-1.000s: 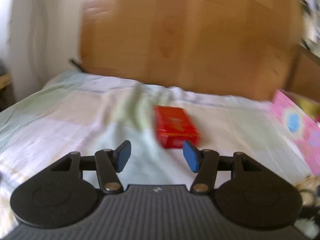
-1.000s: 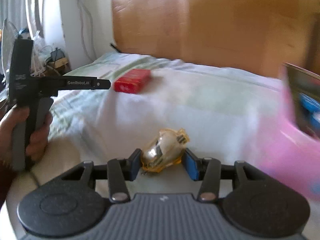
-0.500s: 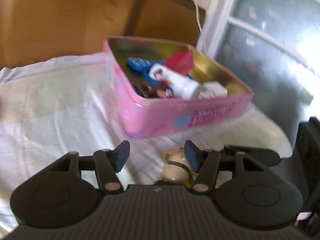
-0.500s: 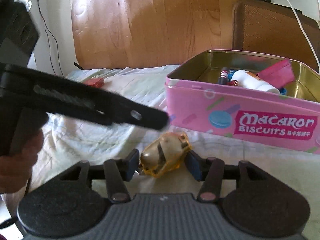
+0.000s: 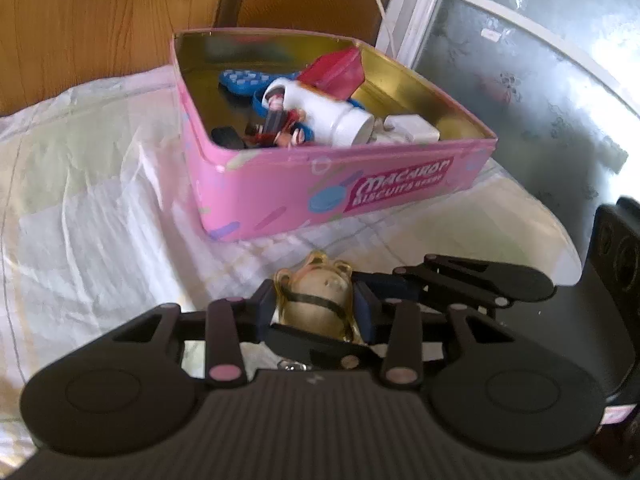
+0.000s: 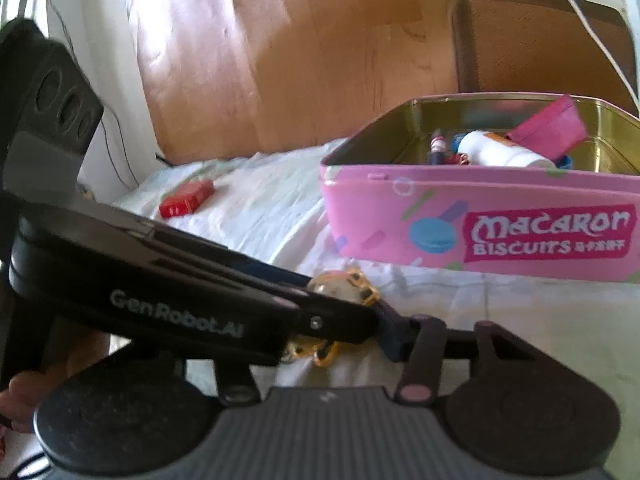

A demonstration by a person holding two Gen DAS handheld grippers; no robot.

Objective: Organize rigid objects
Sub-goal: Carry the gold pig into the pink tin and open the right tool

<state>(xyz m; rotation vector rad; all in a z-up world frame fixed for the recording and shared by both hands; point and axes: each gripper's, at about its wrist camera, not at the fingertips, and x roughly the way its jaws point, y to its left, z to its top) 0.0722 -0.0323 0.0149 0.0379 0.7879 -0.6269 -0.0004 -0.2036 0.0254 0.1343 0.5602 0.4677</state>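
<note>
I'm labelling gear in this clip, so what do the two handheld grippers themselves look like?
Both are matte black. The left gripper has a ribbed grey deck, two round black discs, linkage arms with pinkish rivets and dark blue finger pads. The right gripper is built the same. In the right wrist view, white "GenRobot.AI" lettering runs along the left gripper's side.

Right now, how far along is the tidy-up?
Done: a white bottle, blue remote and red pouch lie in the pink biscuit tin. In hand: both tongs, left and right, are closing around the amber toy. Left: that toy and the red box on the sheet.
</note>
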